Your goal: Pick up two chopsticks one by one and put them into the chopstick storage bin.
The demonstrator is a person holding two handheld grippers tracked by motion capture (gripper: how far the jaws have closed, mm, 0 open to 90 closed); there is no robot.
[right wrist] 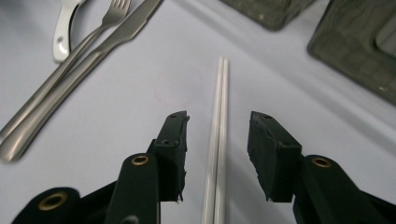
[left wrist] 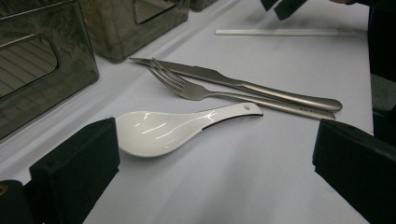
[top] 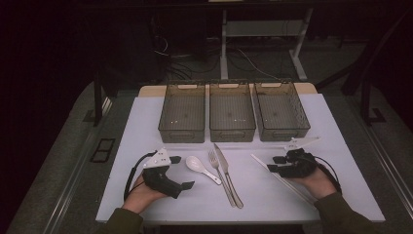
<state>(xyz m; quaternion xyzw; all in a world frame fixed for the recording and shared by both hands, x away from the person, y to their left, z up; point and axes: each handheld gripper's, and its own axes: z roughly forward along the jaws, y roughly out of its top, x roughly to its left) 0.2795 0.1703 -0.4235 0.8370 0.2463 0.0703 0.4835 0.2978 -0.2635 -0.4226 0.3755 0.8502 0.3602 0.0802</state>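
A white ceramic spoon (top: 202,169) (left wrist: 173,128), a steel fork (top: 221,178) (left wrist: 224,93) and a steel knife (top: 228,173) (left wrist: 243,84) lie side by side at the middle of the white table. A pair of white chopsticks (top: 280,178) (right wrist: 219,130) lies to their right. My left gripper (top: 181,172) (left wrist: 215,140) is wide open just left of the spoon's bowl, holding nothing. My right gripper (top: 275,164) (right wrist: 219,119) is open low over the chopsticks, one jaw on each side of them, apart from them.
Three grey see-through bins (top: 181,114) (top: 232,114) (top: 281,113) stand in a row at the back of the table (top: 146,126). In the left gripper view the nearest bin (left wrist: 42,60) is at the upper left. Bare table lies along the front.
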